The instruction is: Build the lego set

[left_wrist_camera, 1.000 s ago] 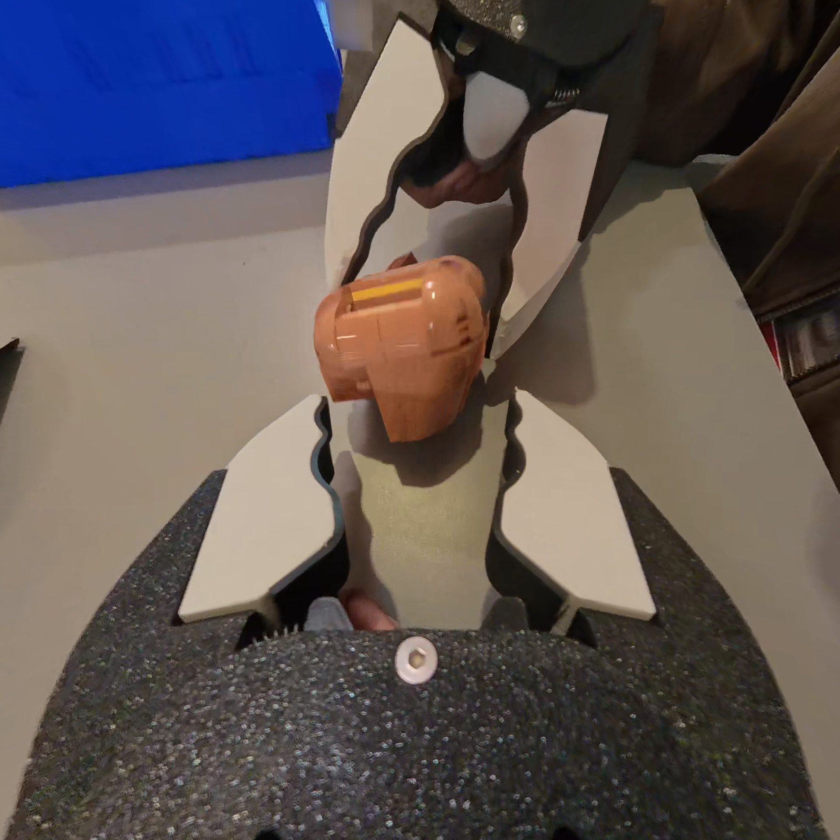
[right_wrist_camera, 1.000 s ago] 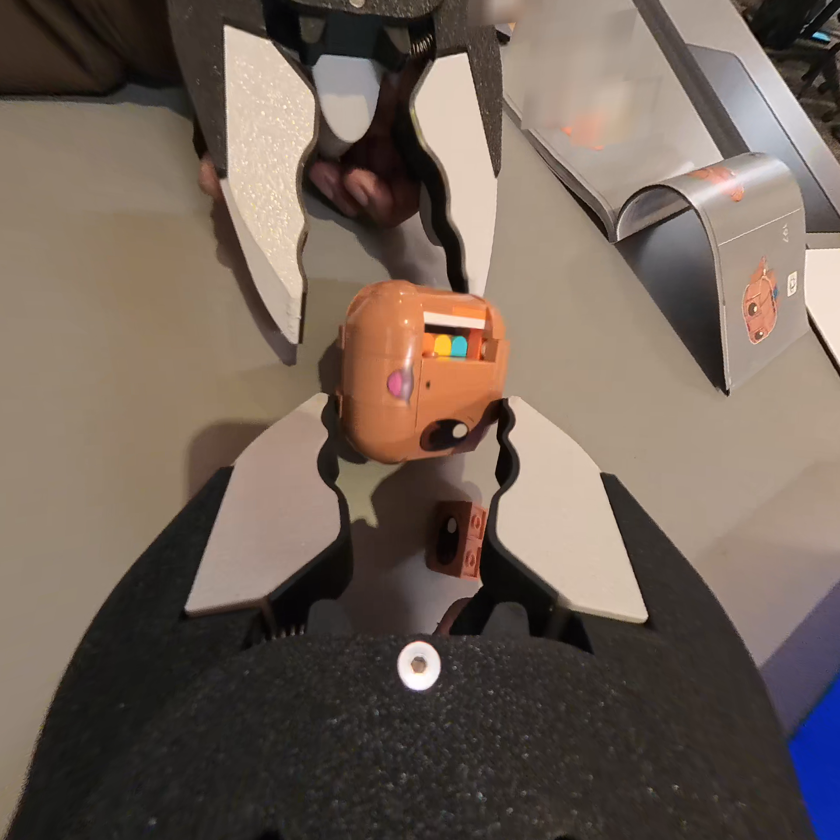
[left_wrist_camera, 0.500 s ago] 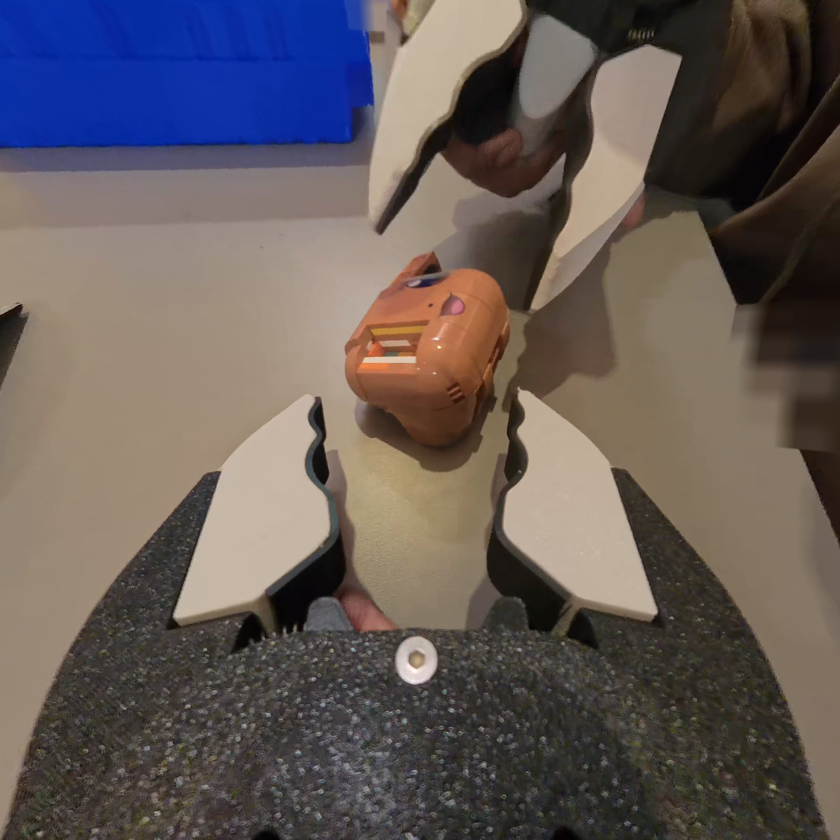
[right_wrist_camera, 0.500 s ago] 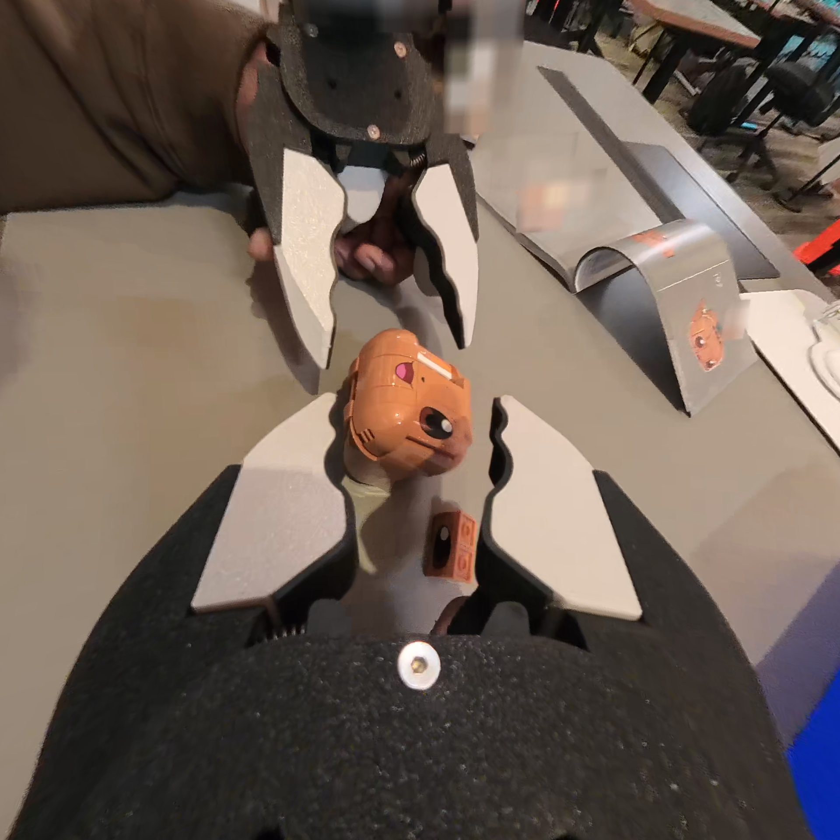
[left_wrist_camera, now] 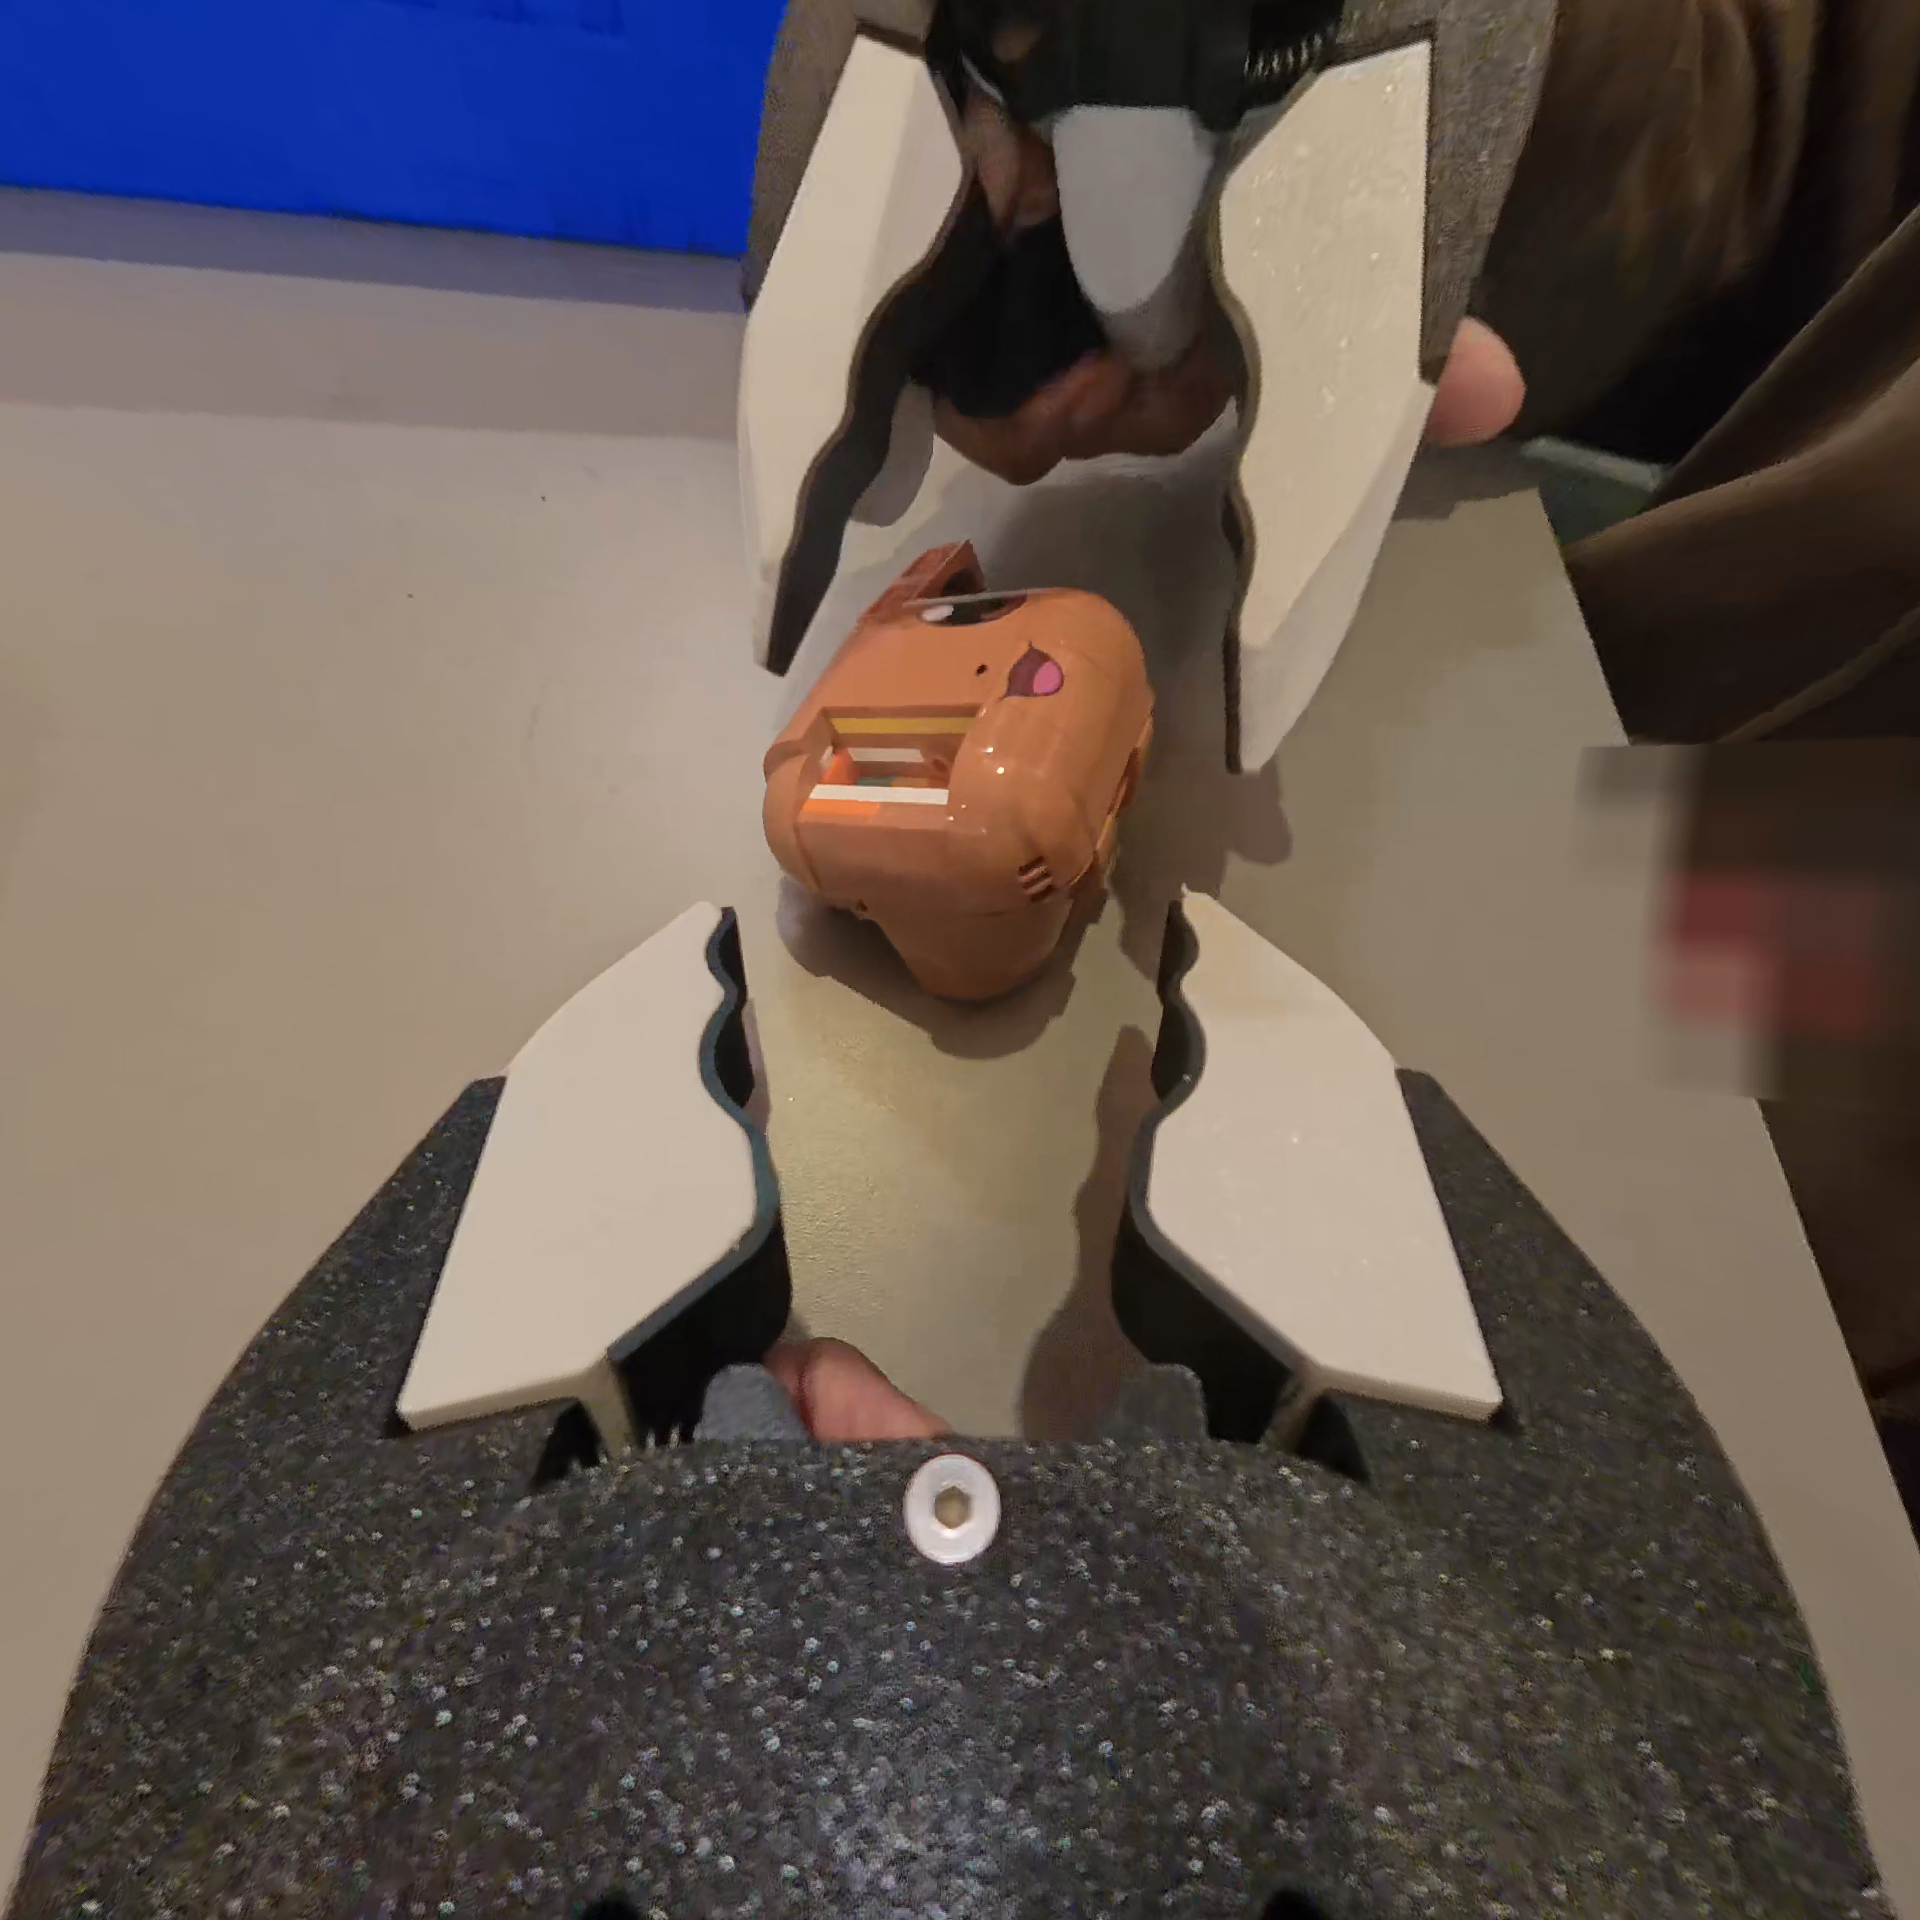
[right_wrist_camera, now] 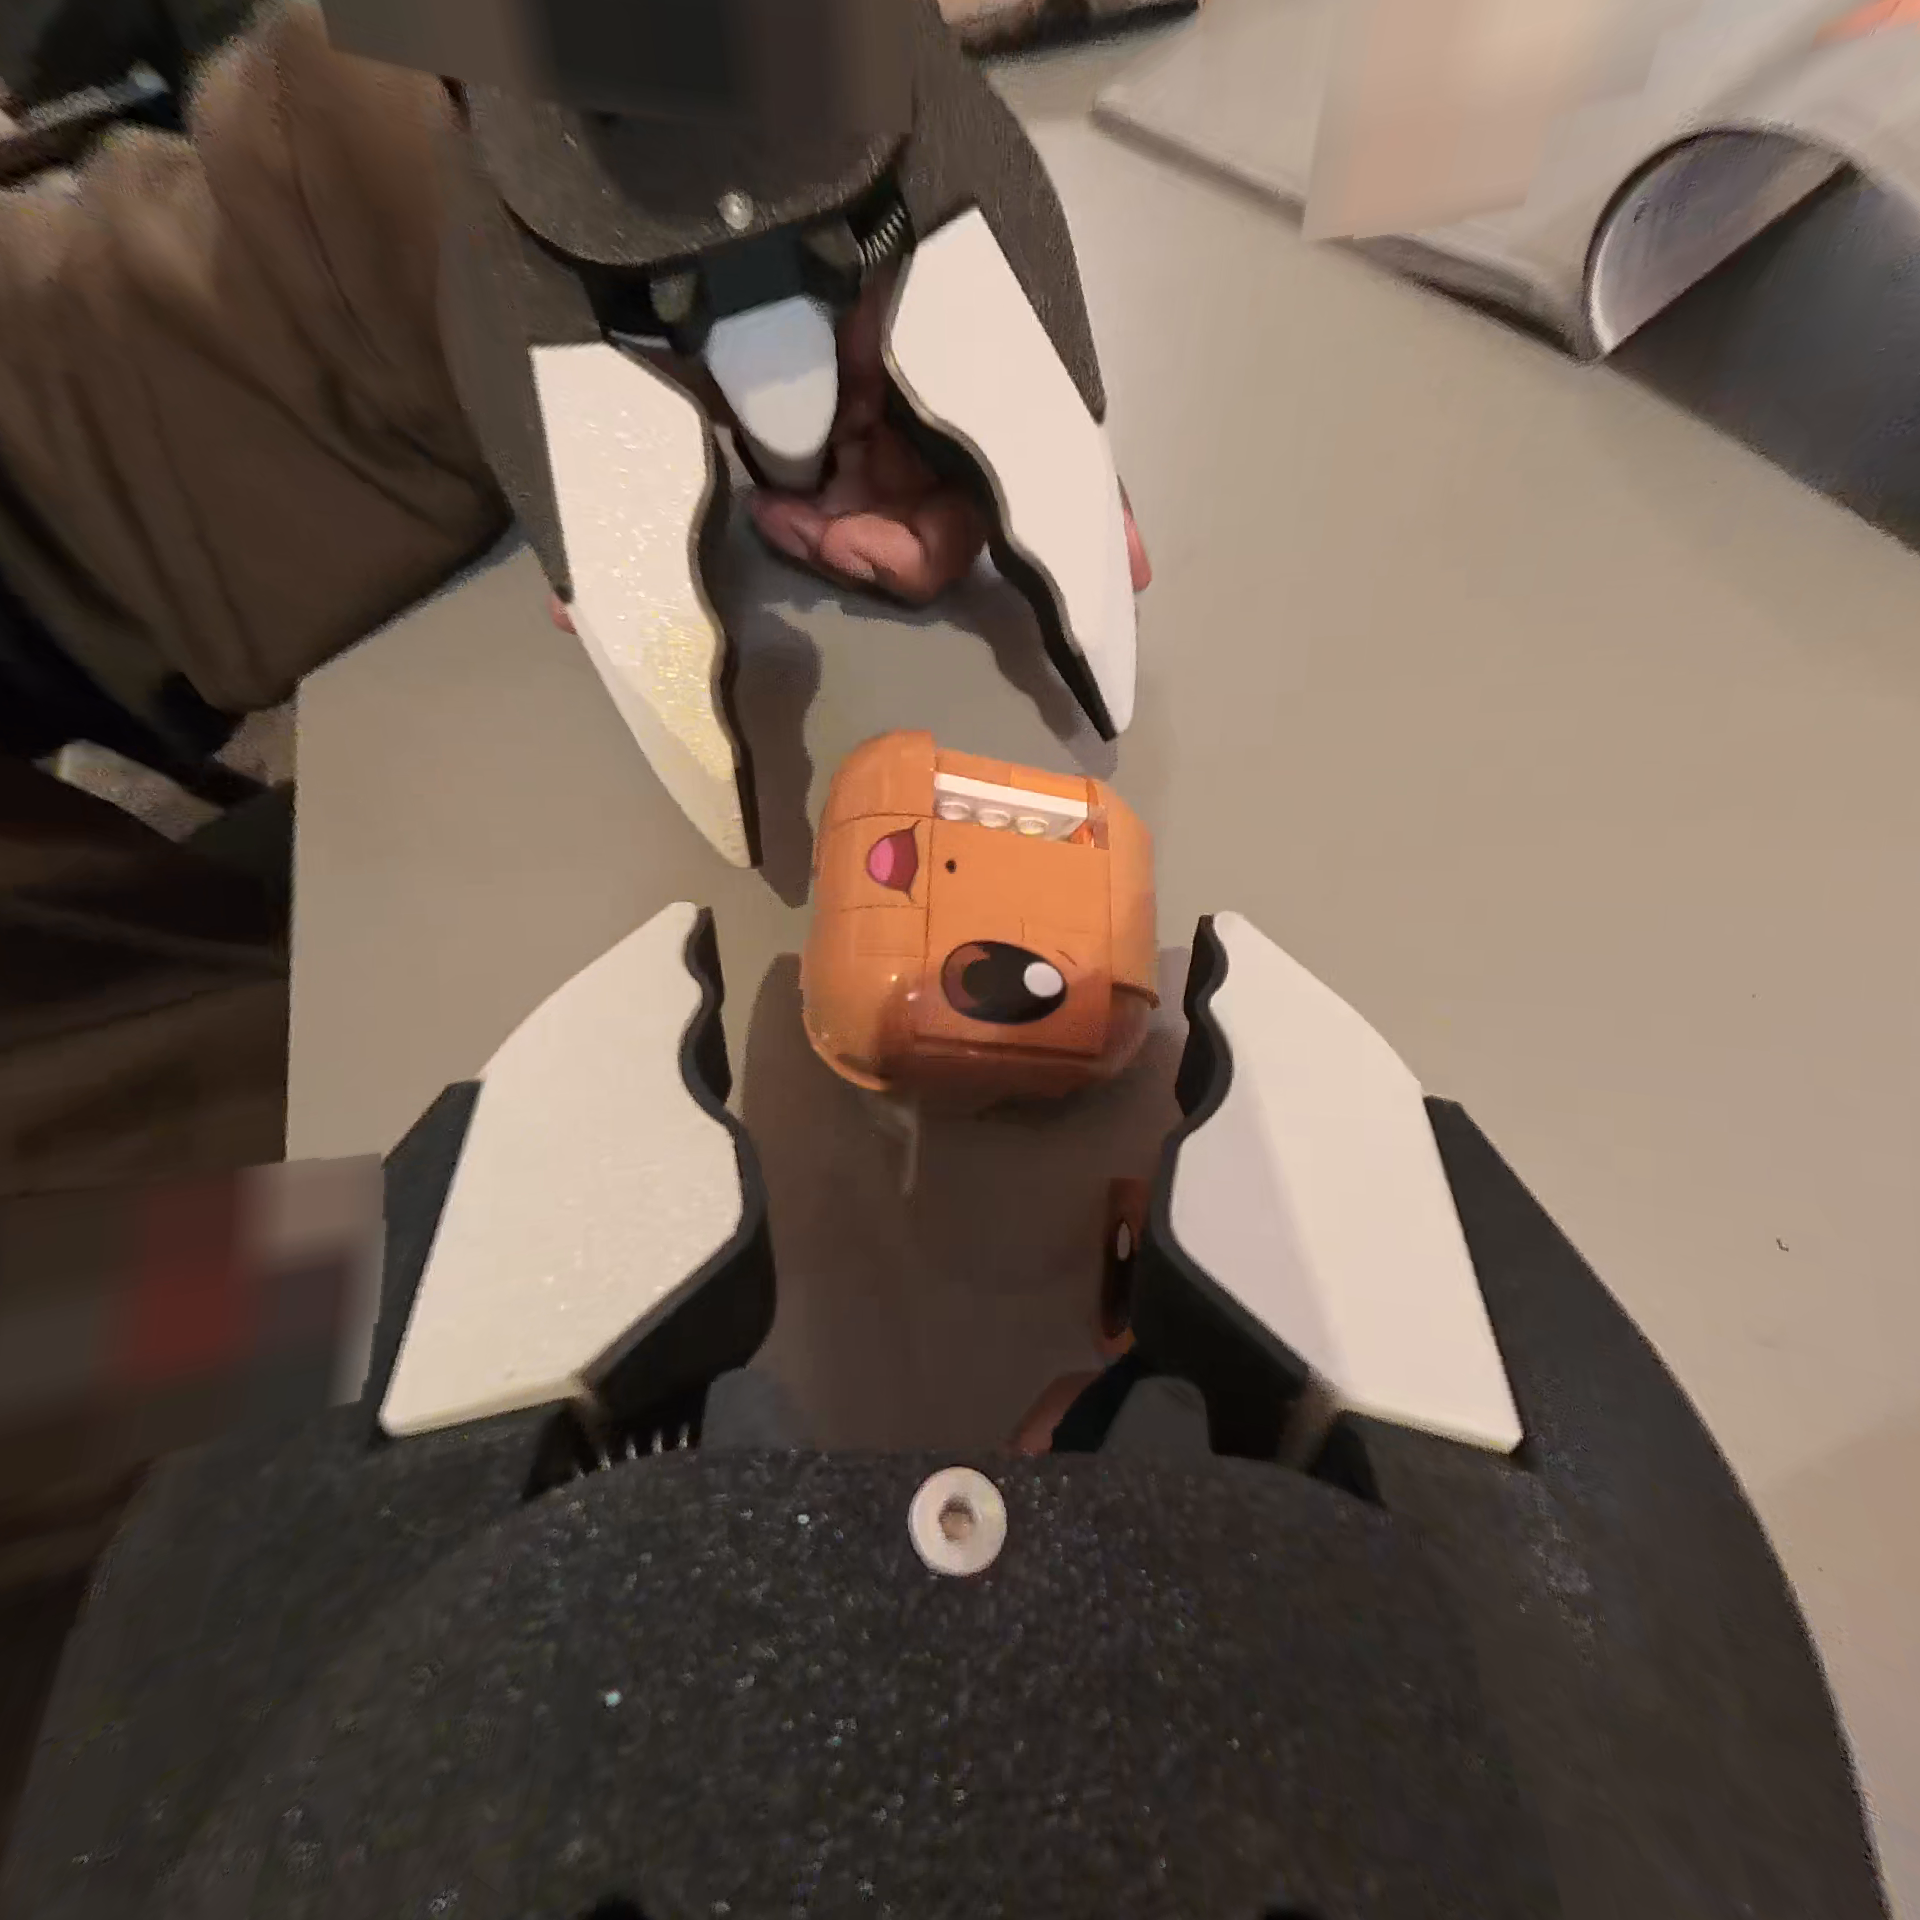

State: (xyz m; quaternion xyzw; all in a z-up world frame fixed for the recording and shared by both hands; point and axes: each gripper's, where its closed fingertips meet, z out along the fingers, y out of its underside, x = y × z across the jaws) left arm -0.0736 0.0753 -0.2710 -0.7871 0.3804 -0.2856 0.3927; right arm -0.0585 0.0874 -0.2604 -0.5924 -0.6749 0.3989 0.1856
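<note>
The head (left_wrist_camera: pixel 961 800) lies on the table (left_wrist_camera: pixel 312 727), between the two grippers facing each other: left gripper (left_wrist_camera: pixel 945 925) on one side, right gripper (right_wrist_camera: pixel 951 935) opposite. A small piece (right_wrist_camera: pixel 1120 1262) lies behind the head, beside the right gripper's finger. A booklet (right_wrist_camera: pixel 1662 197) lies well beyond.

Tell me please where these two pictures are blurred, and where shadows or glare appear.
Left wrist view: the lego head is sharp with small glare spots; its shadow falls on the table. Right wrist view: the booklet at top right is smeared; the head sits beside a dark shadow between the fingers.
</note>
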